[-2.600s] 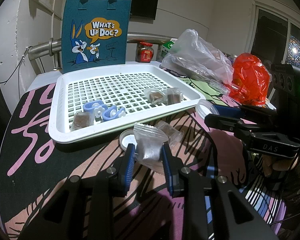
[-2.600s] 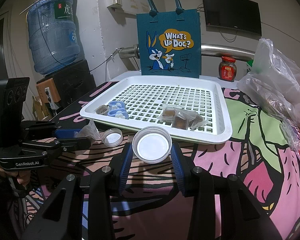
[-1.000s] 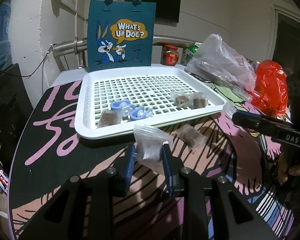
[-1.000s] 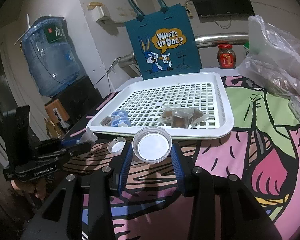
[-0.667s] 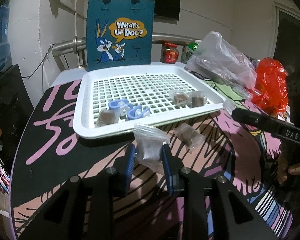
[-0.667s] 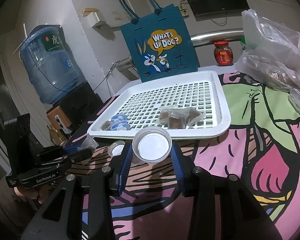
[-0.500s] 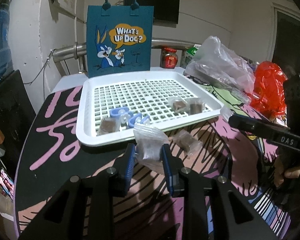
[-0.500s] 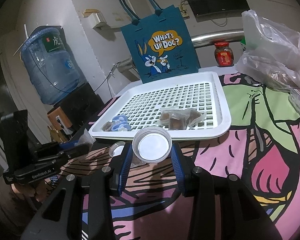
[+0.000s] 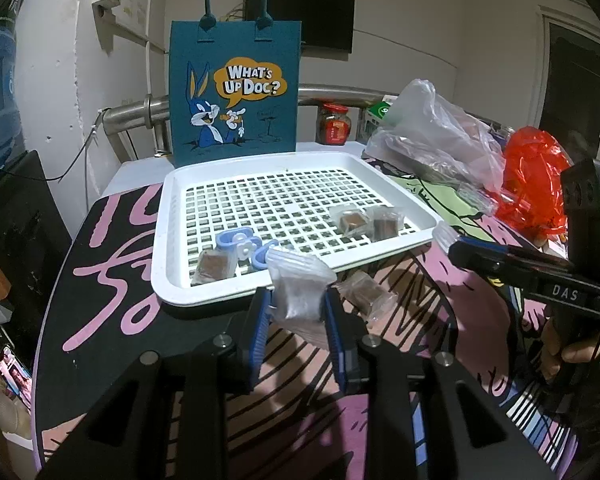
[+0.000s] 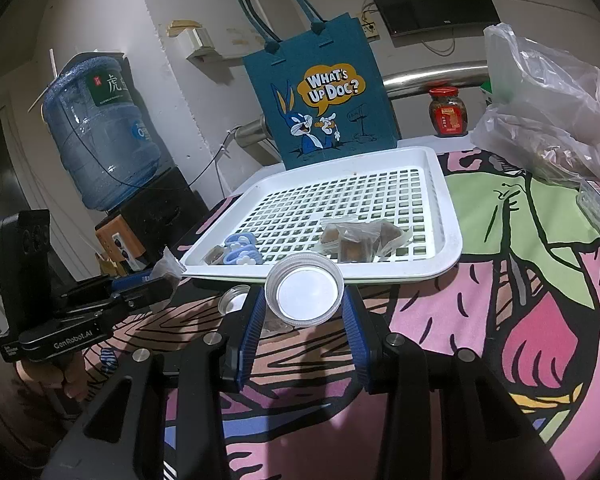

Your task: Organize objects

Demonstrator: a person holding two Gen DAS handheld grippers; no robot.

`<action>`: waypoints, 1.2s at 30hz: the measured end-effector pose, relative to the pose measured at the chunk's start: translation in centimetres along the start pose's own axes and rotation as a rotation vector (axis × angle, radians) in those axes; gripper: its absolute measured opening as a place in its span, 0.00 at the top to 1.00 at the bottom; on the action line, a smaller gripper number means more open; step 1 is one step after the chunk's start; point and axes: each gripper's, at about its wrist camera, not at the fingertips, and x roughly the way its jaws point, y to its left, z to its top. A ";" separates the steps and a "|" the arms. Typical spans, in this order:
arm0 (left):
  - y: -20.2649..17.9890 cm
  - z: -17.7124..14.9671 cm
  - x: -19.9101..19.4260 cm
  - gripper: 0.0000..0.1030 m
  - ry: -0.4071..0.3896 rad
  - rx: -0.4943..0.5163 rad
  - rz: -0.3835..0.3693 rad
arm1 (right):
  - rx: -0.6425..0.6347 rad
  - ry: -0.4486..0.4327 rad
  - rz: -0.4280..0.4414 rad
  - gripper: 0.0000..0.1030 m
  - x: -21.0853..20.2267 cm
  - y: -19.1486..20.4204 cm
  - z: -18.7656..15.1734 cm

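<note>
My left gripper [image 9: 298,298] is shut on a small clear plastic packet [image 9: 300,288] and holds it above the table, just before the near rim of the white slotted tray [image 9: 162,240]. My right gripper [image 10: 304,300] is shut on a round clear lid [image 10: 304,290], also raised before the tray [image 10: 446,216]. The tray holds two blue clips [image 9: 236,240] and several brown packets [image 9: 350,220]. One brown packet [image 9: 366,294] lies on the table by the left gripper. A smaller lid [image 10: 233,298] lies on the table left of the right gripper.
A blue "What's Up Doc?" bag [image 9: 234,88] stands behind the tray. A red-lidded jar [image 9: 334,124], clear plastic bags [image 9: 432,140] and a red bag [image 9: 534,176] sit at the right. A water bottle [image 10: 100,132] stands left of the table.
Both grippers have lifted a little and kept their holds. The left gripper with the packet has come closer to the tray's near rim.
</note>
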 end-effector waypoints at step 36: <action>3.2 1.7 -1.2 0.74 -0.092 -0.019 -0.063 | -0.005 -0.050 -0.043 0.62 -1.0 -0.5 0.3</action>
